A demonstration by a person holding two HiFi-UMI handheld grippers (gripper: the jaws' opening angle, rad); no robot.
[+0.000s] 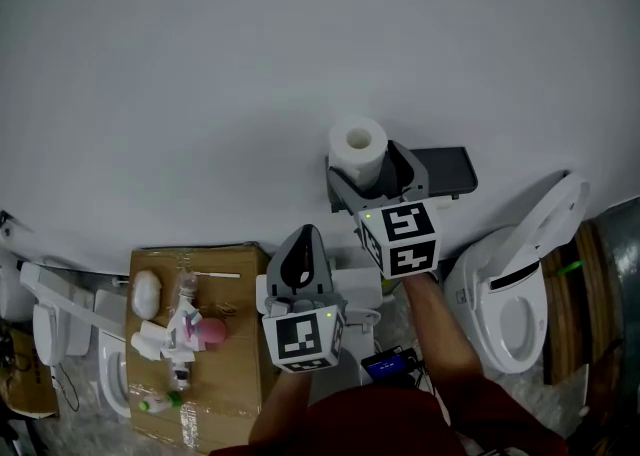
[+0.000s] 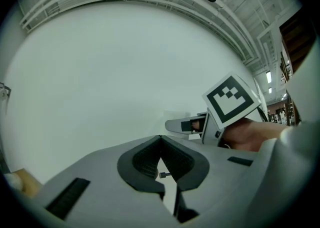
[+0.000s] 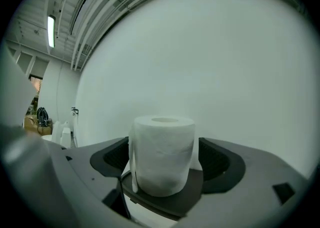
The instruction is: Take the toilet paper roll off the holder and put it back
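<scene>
A white toilet paper roll [image 1: 357, 147] [image 3: 162, 154] stands upright on the dark flat top of the wall holder [image 1: 446, 170] [image 3: 167, 203]. My right gripper [image 1: 372, 170] [image 3: 165, 161] points at the wall, and its jaws stand open on either side of the roll with small gaps between the pads and the paper. My left gripper [image 1: 303, 241] [image 2: 161, 141] hangs lower and to the left, shut with nothing in it, facing the bare wall. The left gripper view also catches the right gripper's marker cube [image 2: 232, 101].
A white toilet [image 1: 520, 289] with its lid up stands to the right of the holder. At the left a cardboard box [image 1: 240, 364] carries several small toiletries, among them a pink item [image 1: 210, 330]. More white fixtures [image 1: 62, 329] stand at the far left. The white wall fills the background.
</scene>
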